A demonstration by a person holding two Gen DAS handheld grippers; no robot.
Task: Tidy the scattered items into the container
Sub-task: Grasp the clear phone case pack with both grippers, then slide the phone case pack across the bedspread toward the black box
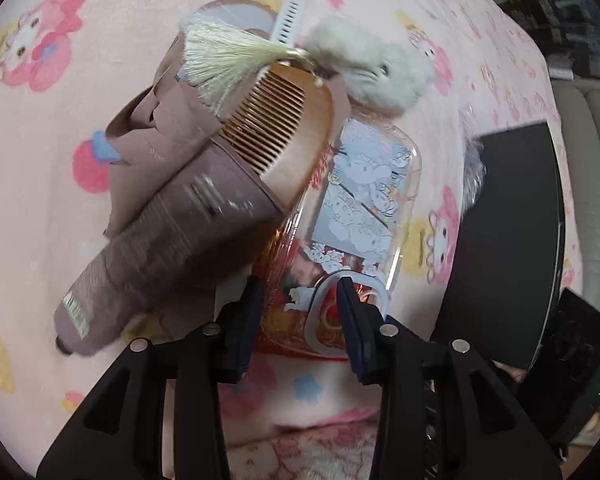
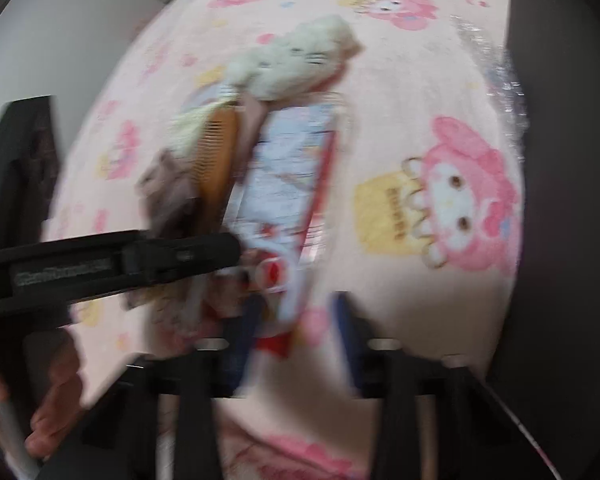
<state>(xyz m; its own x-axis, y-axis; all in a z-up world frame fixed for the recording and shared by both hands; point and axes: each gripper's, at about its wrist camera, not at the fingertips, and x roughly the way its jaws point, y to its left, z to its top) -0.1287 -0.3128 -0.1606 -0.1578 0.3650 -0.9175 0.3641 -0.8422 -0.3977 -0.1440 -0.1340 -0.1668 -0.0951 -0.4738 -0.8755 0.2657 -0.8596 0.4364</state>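
Observation:
A clear pouch [image 1: 364, 200] with a cartoon print lies on the pink blanket. A wooden comb [image 1: 288, 120] with a pale tassel [image 1: 224, 56], a mauve tube [image 1: 172, 240] and a mauve cloth [image 1: 156, 120] are piled along its left side. A white plush [image 1: 372, 68] sits at its far end. My left gripper [image 1: 300, 300] stands partly open over the pouch's near end, its right finger in front of a white loop [image 1: 376, 300]. The right wrist view is blurred. There my right gripper [image 2: 298, 312] is open, and the pouch [image 2: 288, 172] has its red corner against the left finger only.
A black box [image 1: 508, 220] stands close on the right, with crinkled clear plastic [image 2: 500, 72] beside it. The black frame of the left-hand tool [image 2: 120, 264] crosses the right wrist view, and a hand [image 2: 52, 420] shows below it. The pink cartoon blanket [image 1: 60, 200] covers the surface.

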